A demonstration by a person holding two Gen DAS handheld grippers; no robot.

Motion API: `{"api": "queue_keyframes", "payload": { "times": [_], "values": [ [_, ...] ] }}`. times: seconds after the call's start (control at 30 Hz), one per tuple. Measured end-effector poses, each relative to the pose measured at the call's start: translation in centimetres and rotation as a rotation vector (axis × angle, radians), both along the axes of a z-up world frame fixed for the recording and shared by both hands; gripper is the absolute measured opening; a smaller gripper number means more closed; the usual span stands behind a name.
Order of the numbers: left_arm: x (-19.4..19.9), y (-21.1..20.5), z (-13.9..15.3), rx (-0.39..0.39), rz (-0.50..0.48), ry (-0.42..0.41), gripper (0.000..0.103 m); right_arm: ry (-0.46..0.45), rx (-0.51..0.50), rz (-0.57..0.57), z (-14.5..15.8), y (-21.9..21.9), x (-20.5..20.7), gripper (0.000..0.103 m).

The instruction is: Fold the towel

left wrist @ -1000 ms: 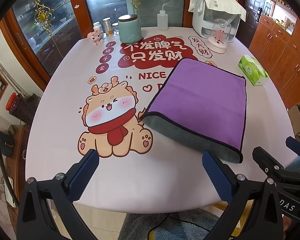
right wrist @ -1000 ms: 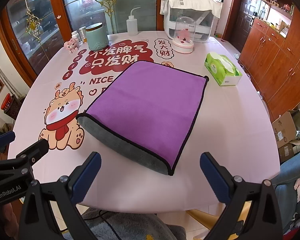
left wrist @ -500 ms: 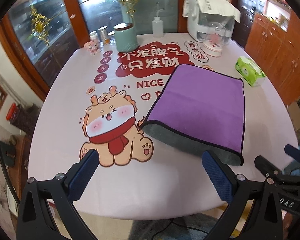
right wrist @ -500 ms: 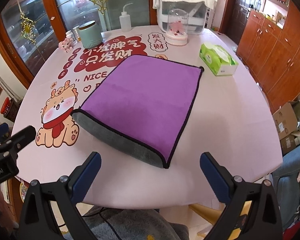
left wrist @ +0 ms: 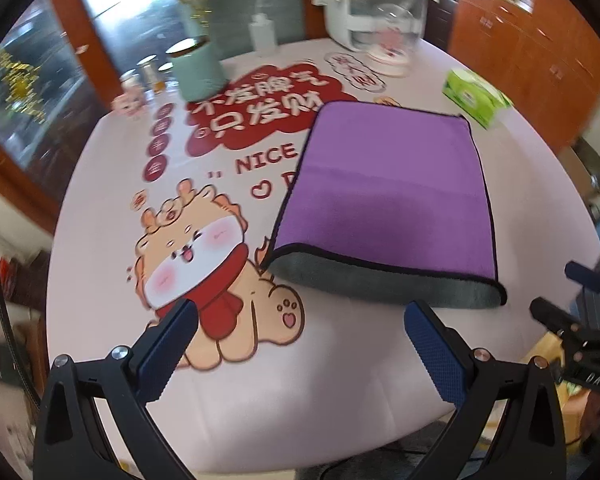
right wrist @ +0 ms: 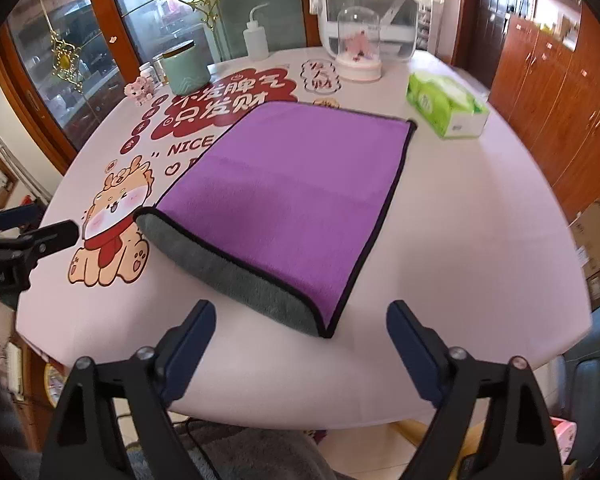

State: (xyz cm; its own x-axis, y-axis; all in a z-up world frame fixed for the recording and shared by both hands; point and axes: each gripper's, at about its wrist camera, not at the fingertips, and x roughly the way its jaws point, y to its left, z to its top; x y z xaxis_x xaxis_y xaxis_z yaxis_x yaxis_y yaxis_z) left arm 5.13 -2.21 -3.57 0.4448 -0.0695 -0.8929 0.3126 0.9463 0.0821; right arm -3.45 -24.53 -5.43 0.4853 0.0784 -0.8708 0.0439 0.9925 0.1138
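- The purple towel [right wrist: 296, 192] lay flat on the round table [right wrist: 480, 260], ahead of both claws, w/ nothing holding it.
- It looked already folded once: purple layer on top, grey underside [right wrist: 236, 272] showing as a rounded roll along the edge nearest the claws.
- The left gripper [left wrist: 300, 344] hovered over the table's near edge, jaws wide apart & empty; towel's near-left corner sat just ahead, to the right of centre.
- The right gripper [right wrist: 300, 344] hovered likewise, jaws wide apart & empty; towel's near-right corner [right wrist: 326, 334] lay just ahead, roughly btwn its fingers.
- A tissue box [right wrist: 446, 106] sat ahead-right, beyond the towel and apart from it; a teal canister [right wrist: 186, 68] stood far ahead-left.
- Judgement: approx. halfway. One fold seemed done; at least one more fold probably remained, and no corner was gripped yet.
- Left view was blurred, so fine detail there was unclear.
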Motion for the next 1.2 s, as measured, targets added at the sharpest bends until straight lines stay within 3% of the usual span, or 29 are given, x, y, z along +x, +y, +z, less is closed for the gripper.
{"api": "queue_keyframes", "payload": {
  "times": [0.13,0.47,0.6,0.73,0.9,1.2],
  "values": [
    [1.9,-0.1,-1.5,-0.006,-0.103,0.018,0.102,-0.006,-0.018,0.015,-1.0,-0.3,0.2,0.084],
    [7.1,1.0,-6.2,-0.025,-0.263,0.122,0.098,0.084,0.014,0.050,-5.3,-0.5,1.8,0.060],
    [8.7,1.7,-8.0,-0.049,-0.303,0.188,0.088,0.104,0.048,0.035,-6.2,-1.0,2.0,0.056],
    [9.5,1.7,-9.2,-0.056,-0.355,0.228,0.085,0.107,0.061,0.055,-6.4,-1.0,2.3,0.054],
    [10.4,1.5,-10.2,-0.078,-0.416,0.275,0.069,0.118,0.061,0.088,-6.7,-0.7,3.1,0.046],
    [11.6,1.2,-11.0,-0.110,-0.470,0.333,0.060,0.140,0.106,0.106,-7.3,-1.3,3.7,0.029]
  ]
}}
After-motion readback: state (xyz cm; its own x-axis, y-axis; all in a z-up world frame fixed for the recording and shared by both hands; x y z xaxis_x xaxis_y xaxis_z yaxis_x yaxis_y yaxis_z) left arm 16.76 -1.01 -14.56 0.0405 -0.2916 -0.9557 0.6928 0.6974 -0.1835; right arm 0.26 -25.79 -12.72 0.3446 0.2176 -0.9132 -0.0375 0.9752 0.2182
